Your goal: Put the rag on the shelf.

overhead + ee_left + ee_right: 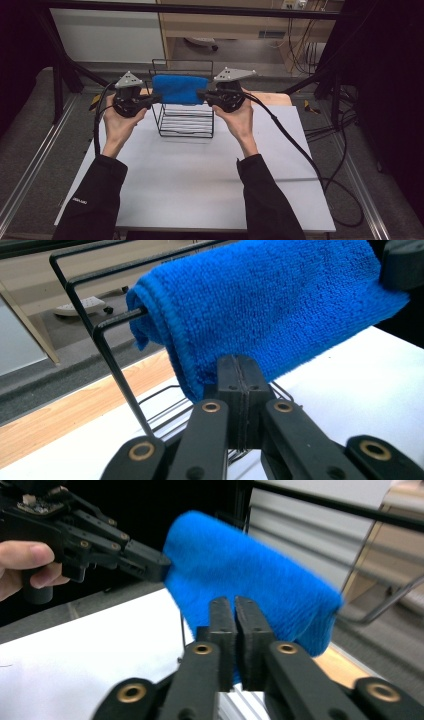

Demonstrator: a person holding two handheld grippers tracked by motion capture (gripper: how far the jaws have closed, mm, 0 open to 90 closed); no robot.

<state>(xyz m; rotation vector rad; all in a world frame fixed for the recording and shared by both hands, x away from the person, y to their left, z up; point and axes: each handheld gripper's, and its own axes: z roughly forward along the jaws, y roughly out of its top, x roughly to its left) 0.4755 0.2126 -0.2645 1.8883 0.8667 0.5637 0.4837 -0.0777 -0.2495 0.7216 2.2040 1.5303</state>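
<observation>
At the far left of the high view a dark curtain hung beside a metal floor rail [35, 165] that ran along grey carpet. The white table [190, 175] stood between two such rails, its top bare and matt, with a strip of pale wood [272, 97] showing along its far edge. Behind it a white wall panel gave way to a light wooden cabinet [225, 25], and a black frame bar crossed above.

The left gripper [156, 98], held in the person's left hand [120, 122], had its jaws pressed together on the left edge of the blue cloth [180, 89]; the left gripper view showed the cloth's hem pinched at the closed tips. The cloth hung folded over the top bars of a black wire rack [185, 122], which stood on the table near its far edge, in the middle.

The right gripper [202, 95], in the right hand [240, 120], was likewise clamped on the cloth's right edge, its two pads nearly meeting over the blue pile in the right gripper view. Black cables [300, 150] trailed from it across the table's right side to the floor, where more cables lay beside the right-hand rail and a dark curtain.
</observation>
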